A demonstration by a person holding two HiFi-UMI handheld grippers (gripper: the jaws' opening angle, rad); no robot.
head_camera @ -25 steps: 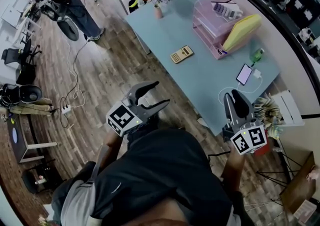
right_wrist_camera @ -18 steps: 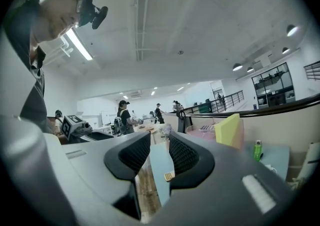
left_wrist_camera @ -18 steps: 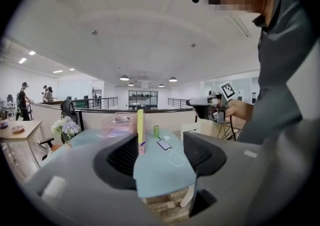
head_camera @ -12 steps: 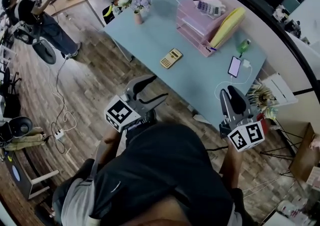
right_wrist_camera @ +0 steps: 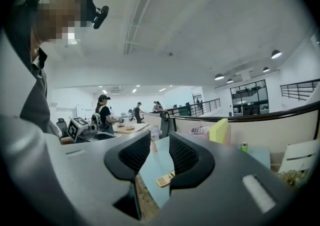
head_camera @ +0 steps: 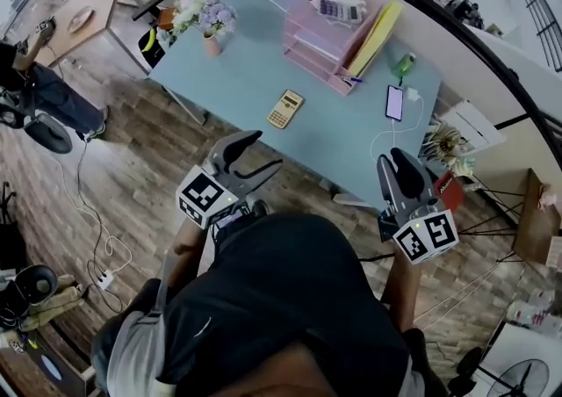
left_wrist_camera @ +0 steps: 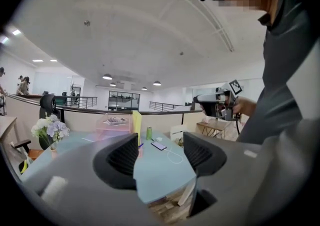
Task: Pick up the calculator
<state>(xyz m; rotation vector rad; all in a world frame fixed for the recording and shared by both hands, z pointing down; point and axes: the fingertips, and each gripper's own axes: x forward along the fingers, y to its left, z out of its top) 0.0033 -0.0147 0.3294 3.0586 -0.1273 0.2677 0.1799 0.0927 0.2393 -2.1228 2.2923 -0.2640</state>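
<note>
The beige calculator (head_camera: 285, 109) lies flat near the front edge of the light-blue table (head_camera: 246, 79); the right gripper view shows the calculator (right_wrist_camera: 166, 179) low between that gripper's jaws, some way ahead. My left gripper (head_camera: 263, 149) hovers over the wood floor just short of the table edge, open wide and empty. In its own view the left gripper (left_wrist_camera: 161, 155) frames the table's right end. My right gripper (head_camera: 397, 158) hangs off the table's right corner, its jaws a narrow gap apart with nothing in them. Neither gripper touches the calculator.
On the table stand a pink tray stack (head_camera: 320, 35), a yellow folder (head_camera: 373, 28), a green bottle (head_camera: 403, 66), a phone (head_camera: 394, 103) on a white cable and a flower vase (head_camera: 206, 22). A person (head_camera: 31, 92) is at the far left.
The table and calculator have slid left and nearer in the head view as I turn. Both grippers have swung with me toward the table; their jaw openings look the same.
</note>
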